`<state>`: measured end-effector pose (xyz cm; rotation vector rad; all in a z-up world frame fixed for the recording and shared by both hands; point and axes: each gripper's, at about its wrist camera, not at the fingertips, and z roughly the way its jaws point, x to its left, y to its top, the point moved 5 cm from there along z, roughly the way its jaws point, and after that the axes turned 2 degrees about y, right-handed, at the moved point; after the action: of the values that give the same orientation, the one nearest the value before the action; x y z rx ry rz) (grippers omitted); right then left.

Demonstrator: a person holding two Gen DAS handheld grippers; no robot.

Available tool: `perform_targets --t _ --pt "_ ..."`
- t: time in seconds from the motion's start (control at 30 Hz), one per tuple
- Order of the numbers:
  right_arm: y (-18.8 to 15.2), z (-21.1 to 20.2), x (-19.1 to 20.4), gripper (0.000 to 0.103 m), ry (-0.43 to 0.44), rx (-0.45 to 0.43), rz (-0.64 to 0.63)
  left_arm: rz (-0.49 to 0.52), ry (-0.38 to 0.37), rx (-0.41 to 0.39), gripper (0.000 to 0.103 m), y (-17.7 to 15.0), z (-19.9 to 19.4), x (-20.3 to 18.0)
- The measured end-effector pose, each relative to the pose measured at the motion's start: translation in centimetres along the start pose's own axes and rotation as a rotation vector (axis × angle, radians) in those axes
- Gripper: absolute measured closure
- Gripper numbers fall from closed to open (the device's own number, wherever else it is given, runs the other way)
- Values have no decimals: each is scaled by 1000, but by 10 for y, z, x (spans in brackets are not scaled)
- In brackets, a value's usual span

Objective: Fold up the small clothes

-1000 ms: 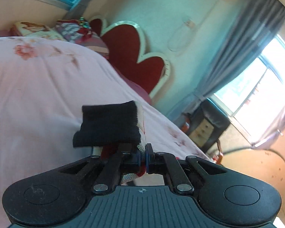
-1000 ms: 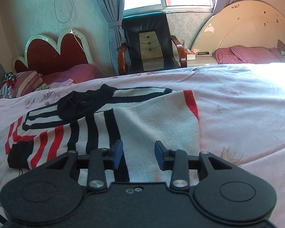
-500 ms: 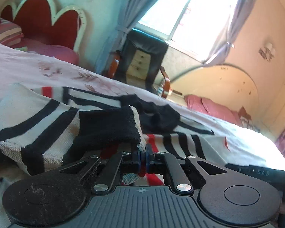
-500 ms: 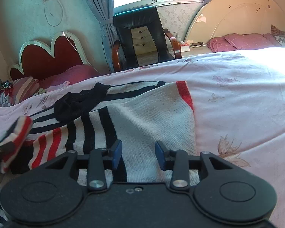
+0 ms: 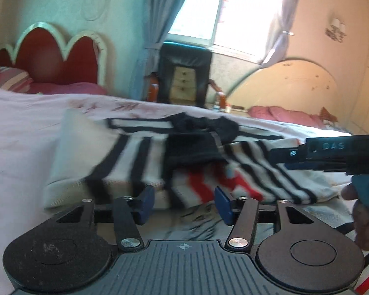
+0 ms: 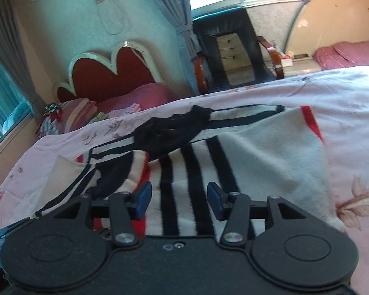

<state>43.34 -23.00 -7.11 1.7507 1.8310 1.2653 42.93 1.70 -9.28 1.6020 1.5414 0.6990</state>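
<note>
A small knitted sweater with white, black and red stripes lies on the pink bed; it also shows in the right wrist view. Its sleeve with a black cuff lies folded across the body, the cuff at the left in the right wrist view. My left gripper is open and empty, just short of the sleeve. My right gripper is open and empty over the sweater's lower part; its body shows at the right in the left wrist view.
The pink floral bedspread stretches around the sweater. A red heart-shaped headboard with pillows stands far left, a black armchair at the back, a cream headboard with pink pillows at the right.
My left gripper swung right carrying the sleeve cuff over the sweater, then opened and let it drop on the body. My right gripper stayed open and shifted slightly.
</note>
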Motion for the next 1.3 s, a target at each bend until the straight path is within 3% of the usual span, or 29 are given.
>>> perform_targets --t 0.1,0.23,0.37,0.4,0.43,0.5,0.53,0.63,0.7,0.77,0.87,0.93,1.0,1.07,1.1,1.2,1.3 --pt "-1 11 30 51 19 15 -115 -59 134 26 54 -15 -12 52" --pt "-6 31 64 48 17 60 -282 -86 177 70 54 -22 2 91" --pt "-19 54 99 50 -130 72 -608 -64 174 43 54 -11 15 98" --pt "-20 58 103 52 -167 64 -660 -70 174 44 54 -10 18 100" --pt "-21 61 104 61 -206 62 -684 -77 172 40 54 -8 20 101" --pt "-13 57 97 95 -242 49 -613 -81 168 44 54 -4 29 101" --pt "-8 49 87 96 -239 29 -527 -84 164 46 54 -3 31 100" --pt "-4 27 46 96 -225 16 -225 -96 134 55 71 -4 32 102" --pt "-14 24 19 96 -204 45 -80 -97 127 56 72 -5 33 102" --pt "-22 22 2 86 -173 60 20 -94 123 55 72 -4 34 102" --pt "-21 15 -15 79 -136 16 143 -81 120 52 72 -2 33 101" --pt "-18 14 -22 66 -116 -2 196 -62 123 59 72 -3 35 99" --pt "-16 15 -26 66 -108 -3 218 -47 120 66 72 -2 36 97" --pt "-13 13 -28 90 -109 -7 219 -46 119 61 72 0 35 99" --pt "-11 10 -28 96 -113 -17 214 -59 119 55 72 0 35 101" --pt "-5 -1 -26 96 -136 -68 187 -70 110 61 72 -2 37 102" --pt "-12 6 -36 96 -179 -25 187 -36 100 87 72 -2 41 98"
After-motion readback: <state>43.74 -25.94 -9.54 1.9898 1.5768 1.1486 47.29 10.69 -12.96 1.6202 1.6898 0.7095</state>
